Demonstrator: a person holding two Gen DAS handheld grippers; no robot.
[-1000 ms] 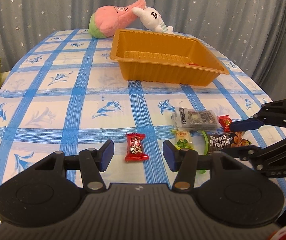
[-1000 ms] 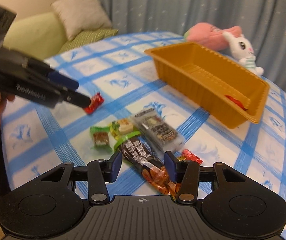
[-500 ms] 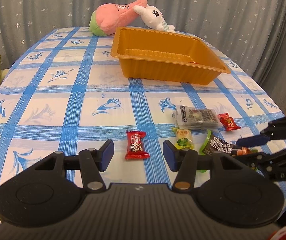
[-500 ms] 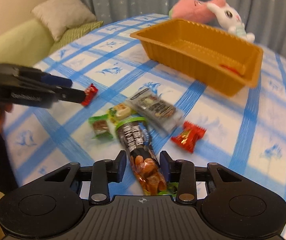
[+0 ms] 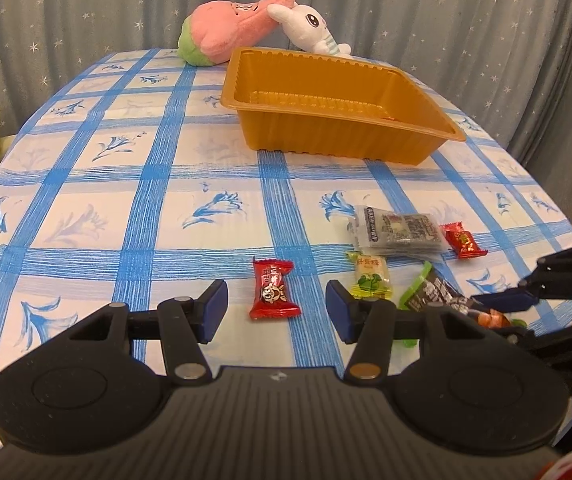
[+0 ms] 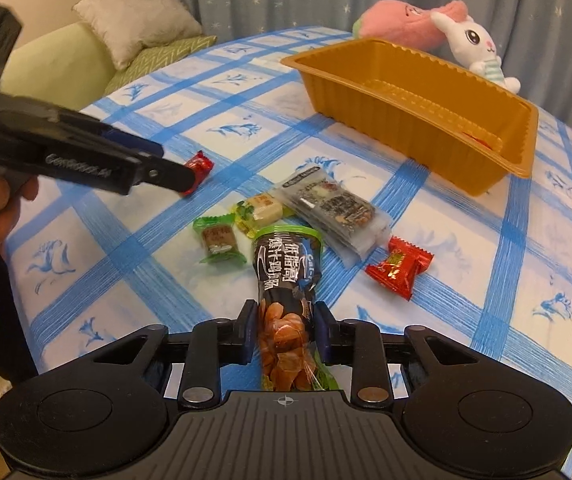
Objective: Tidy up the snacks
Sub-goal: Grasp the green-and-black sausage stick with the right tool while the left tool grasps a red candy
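The right gripper has its fingers drawn narrow against the sides of the black snack pouch, gripping its near, orange-printed end; the pouch's long axis runs straight away from the gripper, green-rimmed end pointing toward the middle of the table. The left gripper hangs spread wide and holds nothing, a red candy lying on the cloth between its fingertips, toward the table's near edge. Close around the pouch's far end lie a green-wrapped sweet, a yellow-green sweet, a clear grey packet and a second red candy to its right. The orange tray stands well apart toward the far edge, a small red piece inside at its right end, with a pink plush and a white rabbit plush behind it.
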